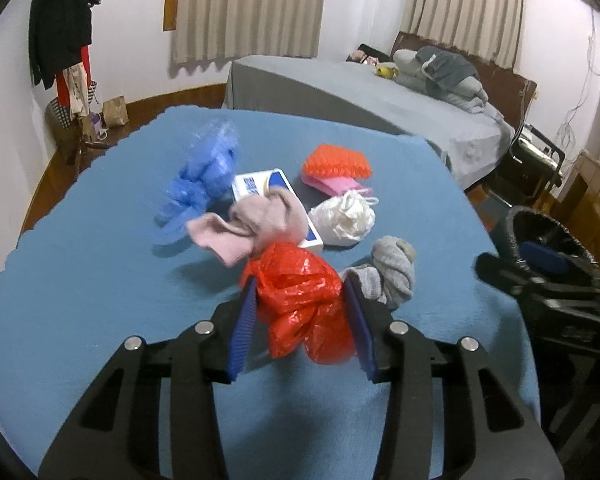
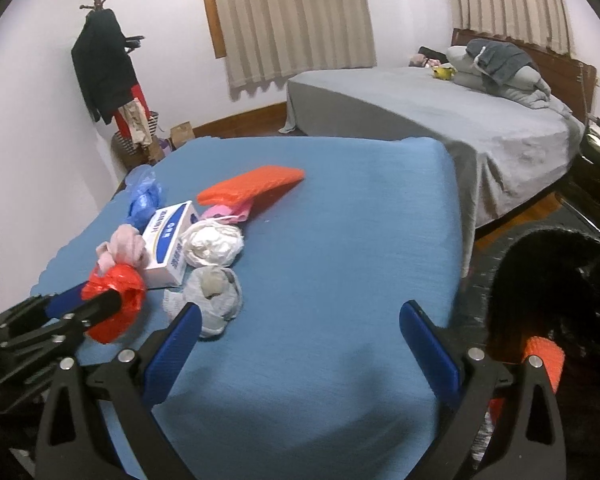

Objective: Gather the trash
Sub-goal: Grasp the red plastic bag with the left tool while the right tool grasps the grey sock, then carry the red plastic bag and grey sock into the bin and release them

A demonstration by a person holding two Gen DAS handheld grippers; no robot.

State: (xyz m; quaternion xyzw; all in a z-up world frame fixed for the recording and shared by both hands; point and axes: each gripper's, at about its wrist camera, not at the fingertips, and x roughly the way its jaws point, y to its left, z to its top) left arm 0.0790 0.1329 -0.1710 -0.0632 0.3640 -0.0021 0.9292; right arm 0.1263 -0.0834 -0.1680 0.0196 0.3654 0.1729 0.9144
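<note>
My left gripper (image 1: pixel 300 300) is shut on a crumpled red plastic bag (image 1: pixel 300 300), held just above the blue table (image 1: pixel 100 300); it also shows in the right wrist view (image 2: pixel 116 300). On the table lie a blue plastic bag (image 1: pixel 204 184), a white plastic bag (image 1: pixel 344 216), a pink cloth (image 1: pixel 256 220), a grey sock ball (image 1: pixel 392 272), a white and blue box (image 1: pixel 260 184) and an orange sponge (image 1: pixel 336 162). My right gripper (image 2: pixel 300 332) is open and empty over the table's near right part.
A black bin (image 2: pixel 552 292) with an orange item inside stands right of the table. A grey bed (image 2: pixel 420 112) lies beyond. A coat rack (image 2: pixel 108 72) stands at the far left wall.
</note>
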